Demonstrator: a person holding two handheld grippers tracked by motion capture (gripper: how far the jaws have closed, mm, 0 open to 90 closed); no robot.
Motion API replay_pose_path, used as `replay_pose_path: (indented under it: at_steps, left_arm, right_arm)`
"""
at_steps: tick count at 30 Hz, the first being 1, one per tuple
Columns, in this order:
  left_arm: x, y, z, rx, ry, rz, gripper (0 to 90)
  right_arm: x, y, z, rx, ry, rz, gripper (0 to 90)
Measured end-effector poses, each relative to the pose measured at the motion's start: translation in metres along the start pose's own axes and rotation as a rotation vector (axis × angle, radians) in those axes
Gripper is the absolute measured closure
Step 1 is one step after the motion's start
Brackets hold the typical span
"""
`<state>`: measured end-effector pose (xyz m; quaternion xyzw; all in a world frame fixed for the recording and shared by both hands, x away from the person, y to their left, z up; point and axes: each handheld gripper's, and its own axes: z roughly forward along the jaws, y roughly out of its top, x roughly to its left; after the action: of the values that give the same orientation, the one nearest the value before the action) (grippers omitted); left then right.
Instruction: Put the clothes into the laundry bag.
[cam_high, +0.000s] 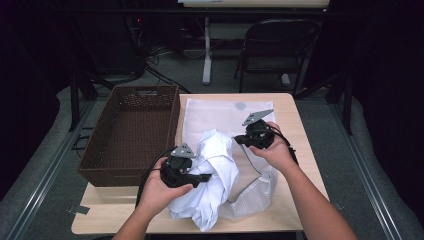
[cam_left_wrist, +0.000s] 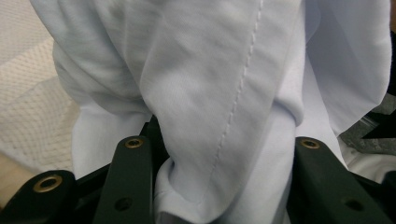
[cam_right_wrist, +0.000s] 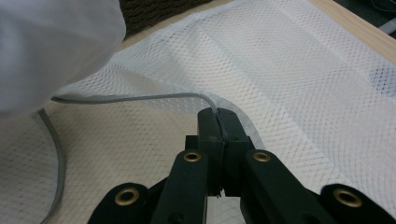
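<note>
A crumpled white garment (cam_high: 216, 159) lies heaped on the middle of the table, partly on a white mesh bag (cam_high: 220, 112). My left gripper (cam_high: 205, 176) pushes into the garment's left side. In the left gripper view its black fingers (cam_left_wrist: 133, 172) stand wide apart, a thick fold of the garment (cam_left_wrist: 210, 70) bunched between them and covering the tips. My right gripper (cam_high: 240, 140) is at the garment's right side. In the right gripper view it (cam_right_wrist: 218, 115) is shut on the mesh bag's (cam_right_wrist: 289, 79) grey-corded rim (cam_right_wrist: 140, 98), lifting that rim off the layer below. The garment (cam_right_wrist: 46, 42) bulges at upper left there.
A brown wicker basket (cam_high: 132, 132) stands with nothing in it on the table's left half, its edge (cam_right_wrist: 154, 11) just beyond the bag. The wooden table (cam_high: 302, 150) shows bare at the right edge. A dark folding chair (cam_high: 275, 45) and cables are on the floor behind.
</note>
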<state>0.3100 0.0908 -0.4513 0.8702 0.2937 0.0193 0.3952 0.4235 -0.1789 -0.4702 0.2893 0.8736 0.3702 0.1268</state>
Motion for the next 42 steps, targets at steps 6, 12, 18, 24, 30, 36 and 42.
replay_pose_path:
  at_steps: [6,12,18,24,30,36,42]
  left_arm:
    - [-0.001,0.0,0.01,0.004,-0.014,0.012,58.9]
    - [0.001,-0.001,0.021,-0.003,-0.008,0.016,59.0]
    - [0.003,-0.003,0.034,0.006,-0.007,0.008,59.0]
    - [0.004,-0.008,0.042,-0.004,-0.026,0.016,59.0]
    - [0.002,-0.015,0.051,0.01,-0.016,0.023,59.0]
    - [0.003,-0.019,0.06,0.019,-0.019,0.037,59.0]
    - [0.002,-0.022,0.072,0.047,-0.022,0.05,59.0]
  right_arm:
    - [-0.005,-0.002,0.007,0.001,-0.006,0.015,89.5]
    - [-0.01,-0.006,0.014,0.016,-0.017,0.031,89.4]
    - [-0.012,-0.008,0.017,0.02,-0.015,0.038,89.4]
    - [-0.013,-0.009,0.017,0.012,-0.011,0.045,89.3]
    - [-0.011,-0.008,0.016,0.008,-0.017,0.043,89.3]
    - [-0.011,-0.009,0.016,0.005,-0.018,0.041,89.3]
    - [-0.01,-0.01,0.017,0.007,-0.019,0.041,89.3]
